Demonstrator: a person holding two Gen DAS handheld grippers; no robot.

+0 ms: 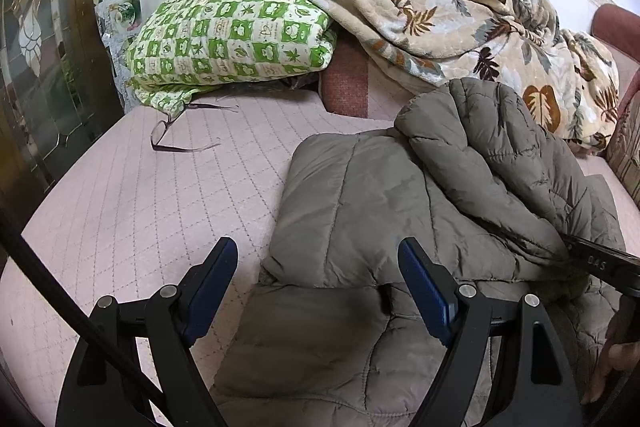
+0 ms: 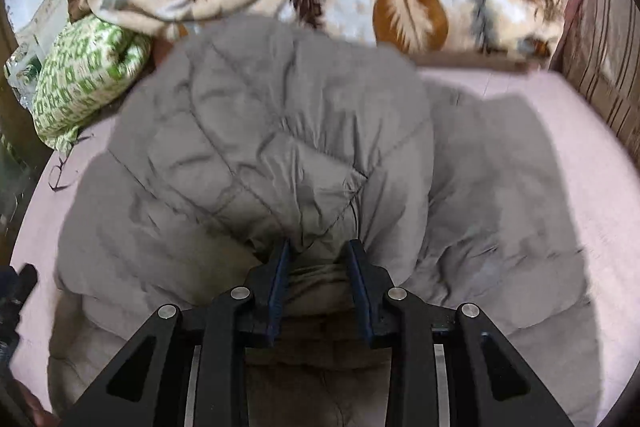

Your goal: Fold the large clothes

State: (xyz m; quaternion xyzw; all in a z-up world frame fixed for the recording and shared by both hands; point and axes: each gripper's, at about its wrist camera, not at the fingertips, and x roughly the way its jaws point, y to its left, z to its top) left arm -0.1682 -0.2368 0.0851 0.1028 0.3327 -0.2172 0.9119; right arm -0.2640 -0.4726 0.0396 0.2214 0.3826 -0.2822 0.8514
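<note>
Your right gripper (image 2: 318, 251) has its jaws clamped on a bunched fold of the grey puffer jacket (image 2: 280, 147), lifting a thick padded flap over the body of the garment. The jacket lies on the pink quilted mattress (image 1: 140, 195), in front of the leaf-print blanket (image 1: 440, 23). Your left gripper (image 1: 316, 259) hangs just above the jacket's near edge with its jaws wide apart, holding nothing.

The main risk, as I judge it, is the slick, puffy fabric sliding out of the right jaws, because you hold only a small pinch of a heavy, springy flap. If it slips, the flap will likely flop back and undo the fold. With the left jaws empty, nothing pins the lower layer, so dragging the flap may pull the whole jacket toward the blanket and rumple it.

Watch the eyeglasses (image 1: 176, 135) too; they lie on the mattress left of the jacket, near the green checked quilt (image 1: 232, 35), and a sweeping sleeve could catch them
</note>
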